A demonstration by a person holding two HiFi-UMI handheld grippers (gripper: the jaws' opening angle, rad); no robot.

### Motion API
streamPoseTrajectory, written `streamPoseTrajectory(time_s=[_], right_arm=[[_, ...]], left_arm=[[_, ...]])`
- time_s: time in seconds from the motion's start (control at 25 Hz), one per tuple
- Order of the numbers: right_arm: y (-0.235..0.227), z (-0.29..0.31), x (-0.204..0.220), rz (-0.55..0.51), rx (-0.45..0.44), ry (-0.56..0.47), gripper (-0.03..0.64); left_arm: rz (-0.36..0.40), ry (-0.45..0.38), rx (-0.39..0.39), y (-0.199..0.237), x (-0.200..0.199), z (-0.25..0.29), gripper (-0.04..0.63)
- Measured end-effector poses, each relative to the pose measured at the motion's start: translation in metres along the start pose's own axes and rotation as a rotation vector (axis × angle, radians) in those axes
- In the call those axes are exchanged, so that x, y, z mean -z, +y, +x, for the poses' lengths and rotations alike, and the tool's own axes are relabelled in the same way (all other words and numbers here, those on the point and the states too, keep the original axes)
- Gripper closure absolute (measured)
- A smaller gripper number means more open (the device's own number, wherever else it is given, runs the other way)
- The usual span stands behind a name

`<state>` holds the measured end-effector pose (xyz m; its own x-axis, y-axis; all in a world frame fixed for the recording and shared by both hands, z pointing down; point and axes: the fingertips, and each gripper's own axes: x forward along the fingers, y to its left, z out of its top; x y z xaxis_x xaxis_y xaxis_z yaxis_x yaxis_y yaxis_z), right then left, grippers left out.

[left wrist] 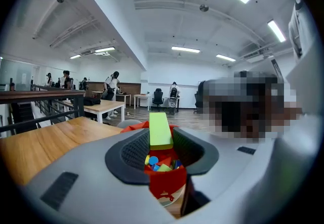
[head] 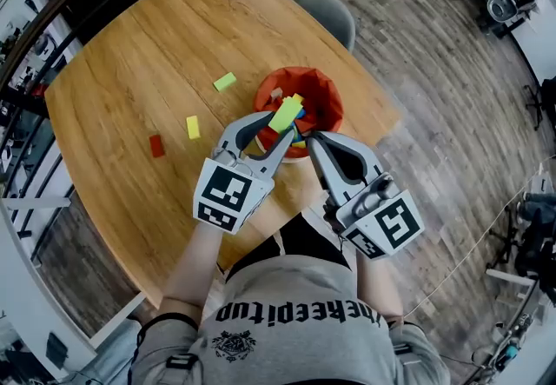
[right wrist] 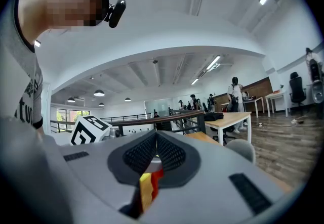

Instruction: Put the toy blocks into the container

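A lime-green block (head: 285,114) is pinched between the tips of my left gripper (head: 280,122), right over the red container (head: 323,81). In the left gripper view the green block (left wrist: 160,129) lies lengthwise between the dark pads (left wrist: 132,151), touching both. Below it the red container (left wrist: 163,185) holds several coloured blocks. My right gripper (head: 311,136) is shut and empty, its tip at the container's near rim. In its own view the right gripper (right wrist: 156,154) shows its pads pressed together. Three loose blocks lie on the table: green (head: 225,81), yellow (head: 193,127), red (head: 156,145).
The wooden table (head: 130,62) has a rounded right corner, with a grey chair (head: 332,16) tucked beyond it. A railing (head: 35,44) runs along the table's left side. In the left gripper view, people and desks stand far off in the room.
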<state>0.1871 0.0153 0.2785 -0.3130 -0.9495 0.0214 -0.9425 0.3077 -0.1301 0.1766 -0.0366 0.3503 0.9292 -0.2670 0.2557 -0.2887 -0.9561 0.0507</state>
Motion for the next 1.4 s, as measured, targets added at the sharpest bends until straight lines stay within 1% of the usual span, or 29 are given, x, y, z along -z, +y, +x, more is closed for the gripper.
streamPoseTrajectory(time_s=[0.08,0.12,0.2,0.36,0.44,0.48,0.68,0.84,1.12,1.24,1.4], right_arm=[[-0.001,0.0,0.0,0.001,0.0,0.0,0.604],[-0.001,0.0,0.0,0.001,-0.002,-0.001,0.604],[0.0,0.0,0.0,0.002,-0.009,-0.001,0.603],[0.005,0.006,0.001,0.003,-0.034,0.004,0.604],[0.009,0.011,0.001,0.004,-0.053,0.006,0.604],[0.011,0.013,0.001,0.004,-0.064,0.008,0.604],[0.028,0.03,0.001,0.004,-0.139,0.019,0.604],[0.048,0.047,0.003,0.003,-0.215,0.033,0.603],[0.084,0.073,0.009,0.005,-0.348,0.055,0.604],[0.101,0.081,0.013,0.007,-0.403,0.064,0.604],[0.119,0.09,0.018,0.012,-0.464,0.078,0.604]], left_arm=[[0.01,0.004,0.001,-0.001,0.001,0.001,0.44],[0.005,0.003,0.002,-0.001,0.002,0.001,0.424],[-0.009,0.005,-0.002,0.001,0.003,0.0,0.416],[-0.009,-0.008,-0.042,0.009,0.003,-0.008,0.426],[0.004,-0.018,-0.088,0.017,0.001,-0.015,0.503],[0.006,-0.023,-0.112,0.022,0.001,-0.019,0.527],[-0.033,-0.044,-0.197,0.042,0.004,-0.045,0.575],[-0.051,-0.047,-0.275,0.058,0.008,-0.071,0.581],[-0.099,-0.041,-0.433,0.085,0.03,-0.121,0.581],[-0.119,-0.024,-0.501,0.093,0.043,-0.145,0.581],[-0.146,-0.013,-0.566,0.101,0.054,-0.169,0.581]])
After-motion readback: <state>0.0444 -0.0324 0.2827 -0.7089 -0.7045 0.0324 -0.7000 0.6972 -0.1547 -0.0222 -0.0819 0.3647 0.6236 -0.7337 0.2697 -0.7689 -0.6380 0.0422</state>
